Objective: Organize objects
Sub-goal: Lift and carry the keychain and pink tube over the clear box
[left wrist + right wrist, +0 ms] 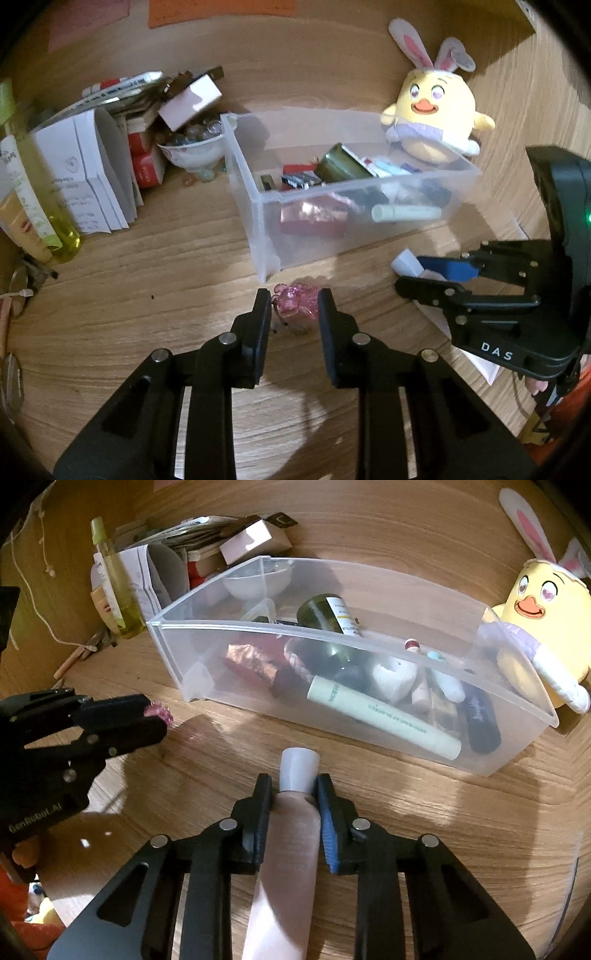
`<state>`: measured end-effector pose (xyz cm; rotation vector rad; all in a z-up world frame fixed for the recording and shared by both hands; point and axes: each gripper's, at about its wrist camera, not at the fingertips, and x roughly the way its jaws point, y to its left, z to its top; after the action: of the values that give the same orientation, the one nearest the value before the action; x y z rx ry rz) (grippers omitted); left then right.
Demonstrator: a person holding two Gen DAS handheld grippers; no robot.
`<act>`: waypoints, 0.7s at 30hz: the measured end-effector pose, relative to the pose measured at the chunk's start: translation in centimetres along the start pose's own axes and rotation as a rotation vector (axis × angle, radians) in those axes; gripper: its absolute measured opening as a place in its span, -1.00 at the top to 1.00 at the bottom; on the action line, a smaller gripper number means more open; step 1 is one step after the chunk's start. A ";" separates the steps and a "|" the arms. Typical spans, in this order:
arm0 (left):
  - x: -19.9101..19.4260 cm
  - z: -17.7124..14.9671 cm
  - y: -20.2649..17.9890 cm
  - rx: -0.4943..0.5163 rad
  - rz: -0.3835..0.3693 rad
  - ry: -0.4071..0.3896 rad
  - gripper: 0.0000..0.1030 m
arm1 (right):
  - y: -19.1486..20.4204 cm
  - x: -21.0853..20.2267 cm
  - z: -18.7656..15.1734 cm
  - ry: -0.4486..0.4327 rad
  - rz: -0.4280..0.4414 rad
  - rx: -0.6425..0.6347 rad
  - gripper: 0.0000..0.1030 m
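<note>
A: Left wrist view, entry one. The left gripper (pixel 294 308) points down at the wooden tabletop (pixel 147 295), and a small pink translucent trinket (pixel 297 304) sits between its fingertips. The pads look closed against its sides, so I record it as gripped. The right wrist view agrees: the trinket (pixel 160 710) pokes out past the tips of the left gripper (pixel 155 716).

B: Noted. And the right gripper (pixel 294 794)?

A: Clamped on a pale pink tube (pixel 291 842) with a white cap (pixel 298 770). The cap sticks out ahead of the fingertips, toward the clear plastic bin (pixel 369 723). From the left wrist view the right gripper (pixel 417 275) shows side-on, with the white cap (pixel 404 262) at its tips.

B: Bin contents?

A: A mint tube (pixel 384 716), a dark green bottle (pixel 328 618), a red foil packet (pixel 255 664), plus smaller items I cannot identify. The bin stands just beyond both grippers.

B: Surroundings?

A: A yellow plush chick with bunny ears (pixel 432 110) stands behind the bin's far corner. To the left: a bowl of glass beads (pixel 192 147), folded papers (pixel 88 173), and a yellow-green bottle (pixel 59 221).
</note>
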<state>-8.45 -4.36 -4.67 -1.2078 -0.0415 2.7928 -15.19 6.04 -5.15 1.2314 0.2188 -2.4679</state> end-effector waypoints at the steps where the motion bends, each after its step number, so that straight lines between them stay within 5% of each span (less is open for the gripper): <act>1: -0.2 0.1 0.0 -0.005 -0.002 -0.008 0.51 | -0.1 -0.1 0.0 -0.004 0.000 0.002 0.59; 21: -4.6 3.0 -0.7 -0.034 0.000 -0.154 0.51 | -2.0 -8.4 1.0 -0.218 0.015 0.075 0.60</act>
<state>-7.44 -4.12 0.82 -0.9965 -0.1005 2.8906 -12.12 9.75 2.04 0.9770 0.0585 -2.5940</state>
